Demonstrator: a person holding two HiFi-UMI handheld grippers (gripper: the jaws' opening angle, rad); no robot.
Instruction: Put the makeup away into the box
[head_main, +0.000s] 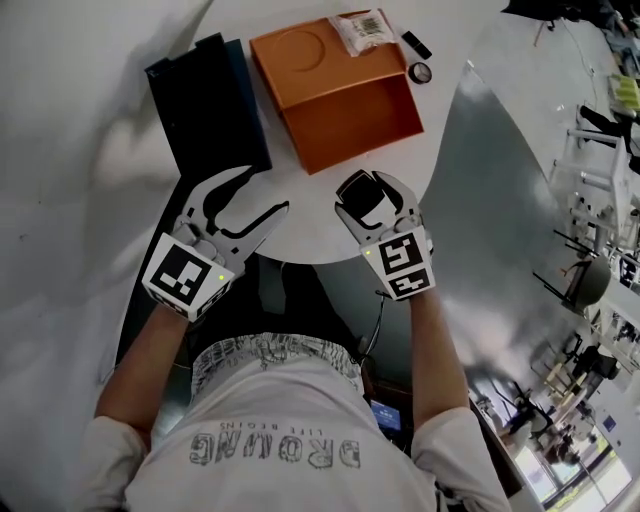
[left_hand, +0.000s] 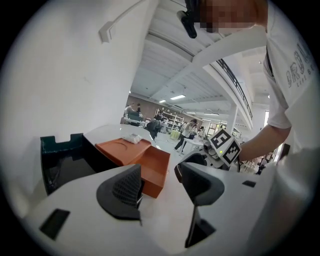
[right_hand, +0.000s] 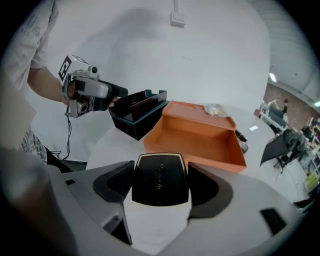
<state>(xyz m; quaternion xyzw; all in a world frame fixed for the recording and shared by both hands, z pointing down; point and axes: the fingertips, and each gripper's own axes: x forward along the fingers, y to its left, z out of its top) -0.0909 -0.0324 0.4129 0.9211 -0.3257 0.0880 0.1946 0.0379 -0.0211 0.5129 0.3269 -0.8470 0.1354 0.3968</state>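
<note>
A black compact (right_hand: 160, 179) (a thin pale line is edging its lid) is being pinched between the jaws of the right gripper (head_main: 368, 192), which is being held over the near edge of the white table (head_main: 90, 120). The open orange box (head_main: 350, 120) is lying at 12 o'clock from that gripper, apart from it, and a wrapped packet (head_main: 362, 28) is resting on its flat lid at the far end. The left gripper (head_main: 262, 192) is being held with its jaws spread and empty. A dark tray (head_main: 210, 100) is lying at 12 o'clock from it, at 9 o'clock of the box.
</note>
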